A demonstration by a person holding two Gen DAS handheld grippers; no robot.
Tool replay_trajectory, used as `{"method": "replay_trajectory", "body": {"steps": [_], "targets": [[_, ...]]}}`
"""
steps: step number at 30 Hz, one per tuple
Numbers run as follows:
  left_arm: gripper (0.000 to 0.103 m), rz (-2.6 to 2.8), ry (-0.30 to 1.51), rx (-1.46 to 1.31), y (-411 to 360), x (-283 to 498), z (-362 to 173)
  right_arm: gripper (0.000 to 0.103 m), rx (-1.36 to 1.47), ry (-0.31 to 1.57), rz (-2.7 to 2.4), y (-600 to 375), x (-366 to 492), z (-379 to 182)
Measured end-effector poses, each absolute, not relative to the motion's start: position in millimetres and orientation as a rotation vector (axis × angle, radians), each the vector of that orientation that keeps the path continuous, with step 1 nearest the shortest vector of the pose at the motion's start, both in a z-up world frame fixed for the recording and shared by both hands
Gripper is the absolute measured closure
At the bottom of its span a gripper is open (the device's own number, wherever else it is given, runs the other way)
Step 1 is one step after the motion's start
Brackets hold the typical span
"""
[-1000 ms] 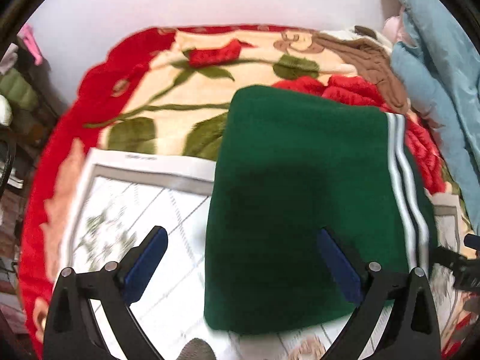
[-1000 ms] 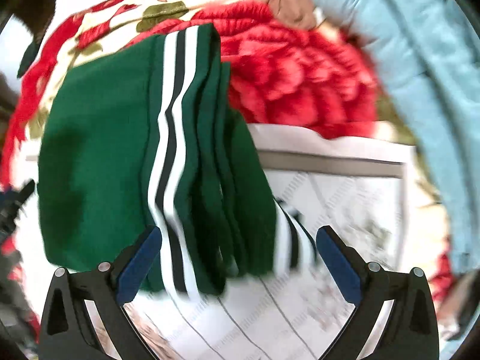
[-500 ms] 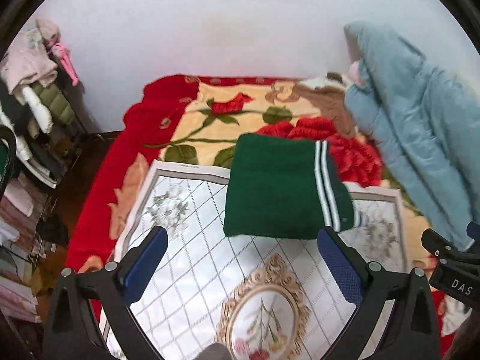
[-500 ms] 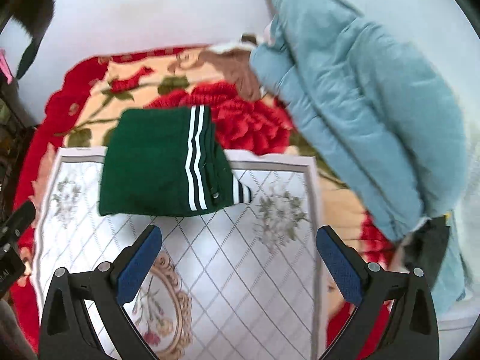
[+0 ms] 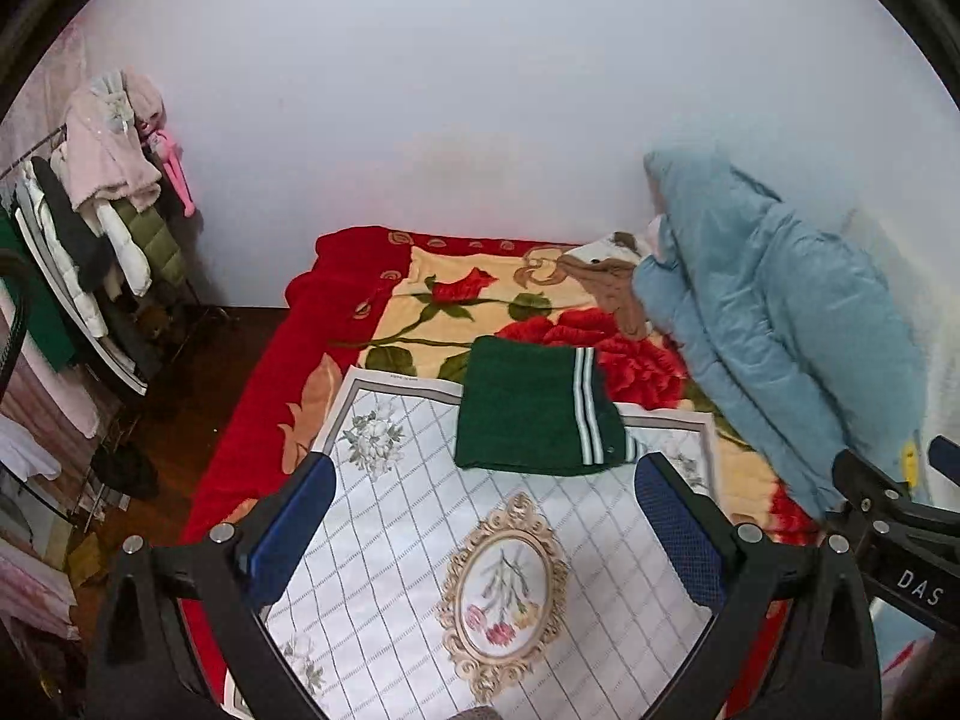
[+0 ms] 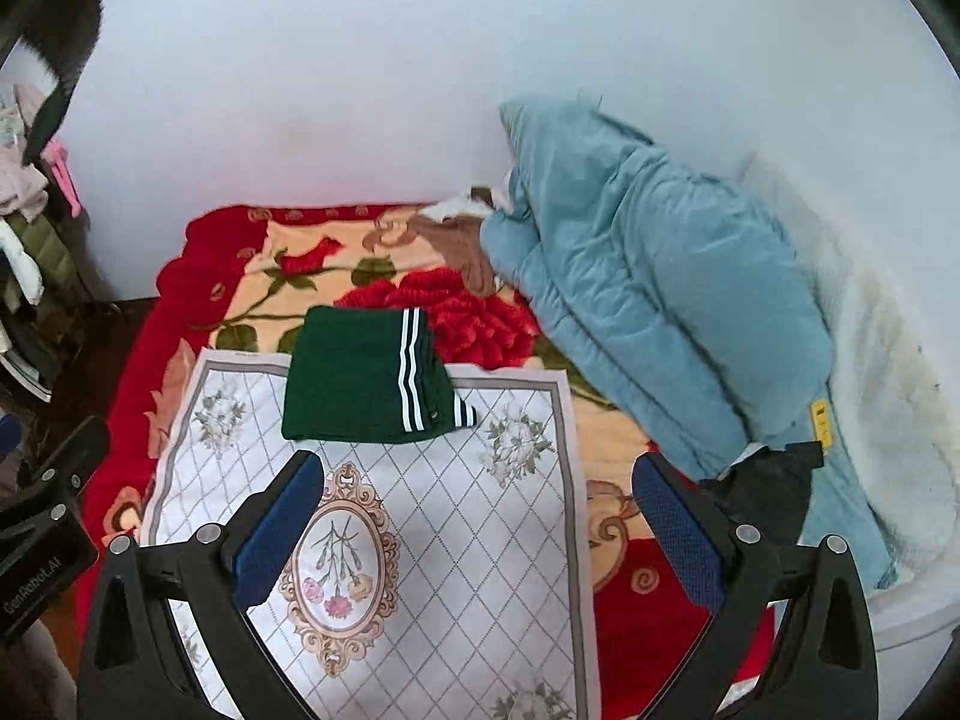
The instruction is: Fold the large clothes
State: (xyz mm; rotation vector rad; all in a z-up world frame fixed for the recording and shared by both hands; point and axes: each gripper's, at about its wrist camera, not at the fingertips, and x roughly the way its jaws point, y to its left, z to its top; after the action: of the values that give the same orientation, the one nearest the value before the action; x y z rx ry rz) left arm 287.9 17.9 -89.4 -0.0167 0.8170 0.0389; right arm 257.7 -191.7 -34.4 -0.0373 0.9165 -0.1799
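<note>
Garment (image 5: 528, 414), dark green with white stripes (image 5: 585, 414) near its right edge, is seen folded into a flat rectangle. It is laid across the far edge of a white mat (image 5: 420, 540), so that its near part is borne by the mat and its far part by the blanket (image 5: 456, 294) beneath. A small striped cuff is left sticking out at the near right corner. In the right wrist view the same garment (image 6: 354, 378) is found on the far left part of the mat (image 6: 480, 540), with its stripes (image 6: 408, 378) running from far to near.

The left gripper (image 5: 480, 528) is held above the near part of the mat, its blue pads (image 5: 288, 531) spread wide, and nothing is held between them. The right gripper (image 6: 477, 531) is likewise held wide open and empty, well apart from the garment. Part of the right gripper's body is seen at the right edge of the left view, and part of the left one's at the left edge of the right view.

The mat is printed with a diamond grid and an oval flower medallion (image 5: 504, 594). The blanket is red with large roses (image 6: 468, 312). A light blue quilt (image 6: 648, 312) is piled against the wall to the right, touching the blanket. A rack of hanging clothes (image 5: 102, 228) is seen at far left.
</note>
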Motion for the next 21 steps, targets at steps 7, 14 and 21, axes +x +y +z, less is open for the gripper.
{"method": "replay_trajectory", "body": {"steps": [7,14,21], "targets": [[0.001,0.029,0.79,-0.003,20.9,250.2,-54.0,0.0,-0.034,0.843,-0.183,-185.5,202.7,26.5],[0.001,0.039,0.766,-0.009,20.8,227.0,-36.7,0.0,-0.021,0.807,-0.172,-178.1,164.6,57.7],[0.001,0.043,0.72,-0.008,14.5,211.6,-23.4,0.0,-0.013,0.787,-0.143,-181.2,148.4,69.4]]}}
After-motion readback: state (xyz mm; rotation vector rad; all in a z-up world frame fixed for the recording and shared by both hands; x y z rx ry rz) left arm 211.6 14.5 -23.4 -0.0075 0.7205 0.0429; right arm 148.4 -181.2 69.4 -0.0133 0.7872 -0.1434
